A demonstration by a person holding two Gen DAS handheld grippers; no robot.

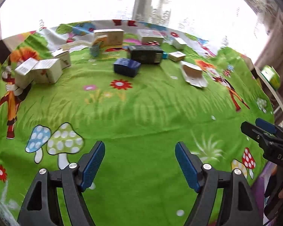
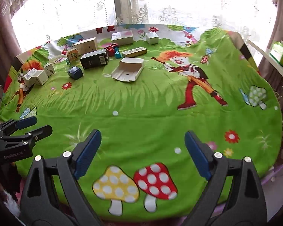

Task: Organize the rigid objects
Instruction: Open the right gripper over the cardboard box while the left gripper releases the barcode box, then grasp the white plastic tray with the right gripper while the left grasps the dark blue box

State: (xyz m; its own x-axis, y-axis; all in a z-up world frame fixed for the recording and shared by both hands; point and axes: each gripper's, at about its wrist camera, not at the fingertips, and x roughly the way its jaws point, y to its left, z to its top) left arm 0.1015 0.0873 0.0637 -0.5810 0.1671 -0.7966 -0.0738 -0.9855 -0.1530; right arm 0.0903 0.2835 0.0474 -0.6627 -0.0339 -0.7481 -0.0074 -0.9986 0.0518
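Note:
Several small boxes lie scattered at the far side of a table under a green cartoon cloth (image 1: pixel 141 113). A dark blue box (image 1: pixel 126 67) sits nearest, also in the right wrist view (image 2: pixel 75 72). Behind it is a black box (image 1: pixel 146 53) (image 2: pixel 94 58). White boxes (image 1: pixel 38 71) (image 2: pixel 36 78) stand at the left. An open cream tray-like box (image 1: pixel 193 73) (image 2: pixel 128 69) lies to the right. My left gripper (image 1: pixel 139 162) is open and empty above the near cloth. My right gripper (image 2: pixel 142 150) is open and empty; it also shows in the left wrist view (image 1: pixel 258 130).
More boxes (image 2: pixel 122 37) and small red and teal pieces (image 2: pixel 114 50) line the far edge by a bright window with lace curtains. A green package (image 2: pixel 281 56) sits on a white rail at the right. Brown curtains hang on both sides.

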